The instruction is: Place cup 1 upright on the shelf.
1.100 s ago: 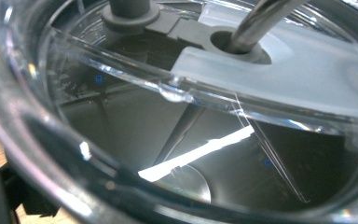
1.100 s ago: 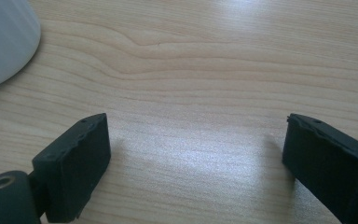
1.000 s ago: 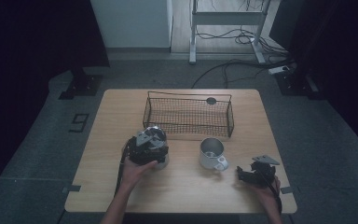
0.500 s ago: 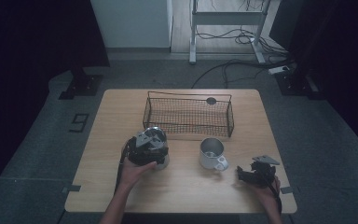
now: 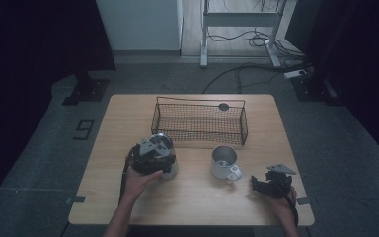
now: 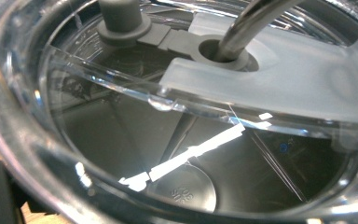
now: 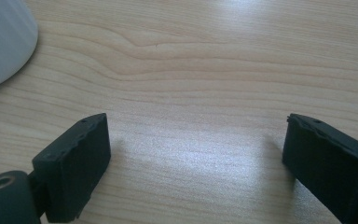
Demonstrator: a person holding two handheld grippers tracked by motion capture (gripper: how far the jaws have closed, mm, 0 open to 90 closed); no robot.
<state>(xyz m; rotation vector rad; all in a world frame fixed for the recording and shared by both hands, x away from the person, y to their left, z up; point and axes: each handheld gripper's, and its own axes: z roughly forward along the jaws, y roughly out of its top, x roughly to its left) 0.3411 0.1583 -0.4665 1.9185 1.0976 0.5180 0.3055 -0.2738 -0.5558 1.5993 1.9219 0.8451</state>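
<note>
1. Standing upright on the desk (image 5: 103, 197), left of centre and just in front of the wire basket (image 5: 201, 123): a clear lidded tumbler (image 5: 165, 157) with a metal straw (image 6: 242, 28) through its lid (long axis vertical).
2. Left gripper (image 5: 150, 159): right against the tumbler, its camera looking down through the clear lid; whether the fingers are closed on it cannot be told.
3. Right gripper (image 5: 271, 183): resting low on the desk near the right front corner, fingers (image 7: 74, 158) spread wide, holding nothing.
4. Metal mug (image 5: 224, 162): between the two grippers, nearer the right one, to its upper left.
5. Judgement: the left hand is nearer the tumbler; the basket lies directly beyond it.
</note>
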